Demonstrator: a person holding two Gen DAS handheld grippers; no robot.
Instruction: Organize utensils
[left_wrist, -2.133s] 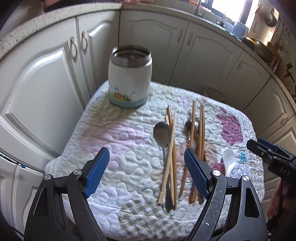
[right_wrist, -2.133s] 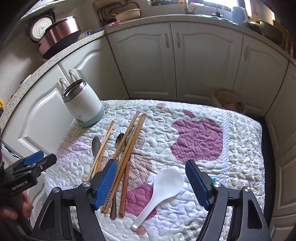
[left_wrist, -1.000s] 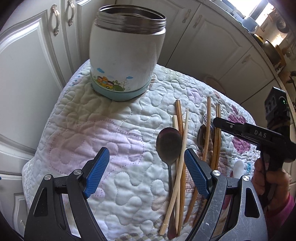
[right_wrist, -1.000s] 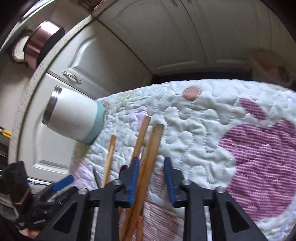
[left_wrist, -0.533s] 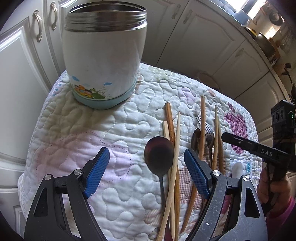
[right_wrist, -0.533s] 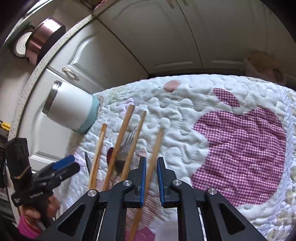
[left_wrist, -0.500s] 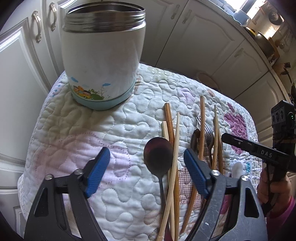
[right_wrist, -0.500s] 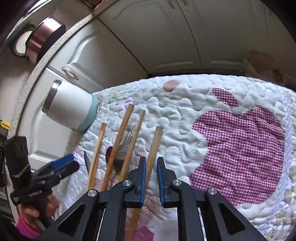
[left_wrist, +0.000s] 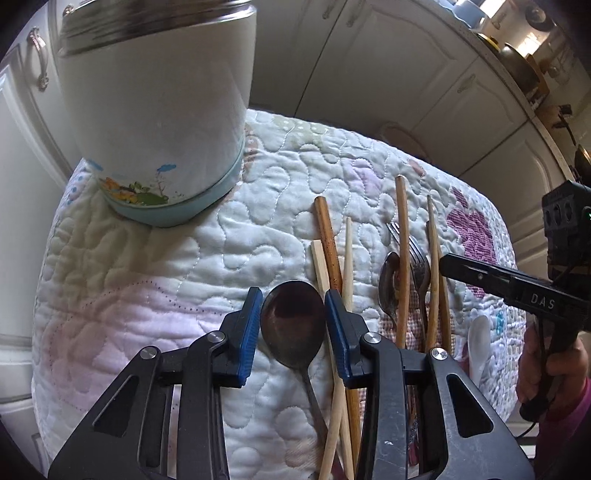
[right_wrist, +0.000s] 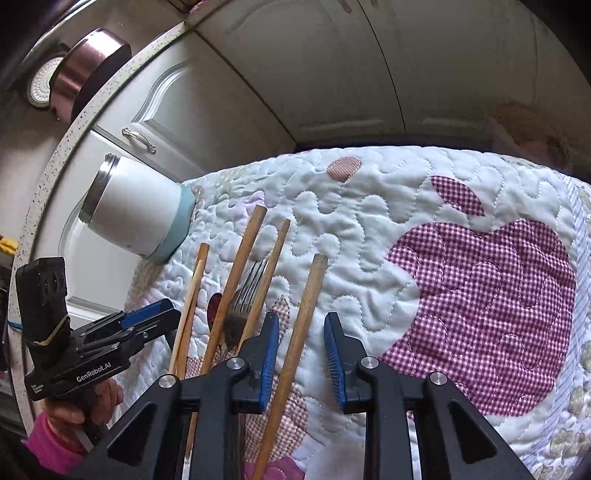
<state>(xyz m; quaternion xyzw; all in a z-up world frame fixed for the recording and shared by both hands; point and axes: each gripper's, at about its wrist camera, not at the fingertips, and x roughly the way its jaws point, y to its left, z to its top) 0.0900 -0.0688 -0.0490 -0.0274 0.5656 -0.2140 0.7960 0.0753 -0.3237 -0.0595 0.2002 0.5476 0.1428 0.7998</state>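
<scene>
Two tools (left_wrist: 293, 321), two metal spoons (left_wrist: 293, 325)

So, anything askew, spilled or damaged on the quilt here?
Nothing spilled or broken. The chopsticks lie loose and crossed over one another beside the metal spoon, and a fork is tangled among them. The white jar stands upright.

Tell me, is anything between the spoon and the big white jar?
Nothing visible is. The spoon lies between the left gripper's closing jaws, and only bare quilt stretches from there to the jar. The chopsticks lie off to its side.
</scene>
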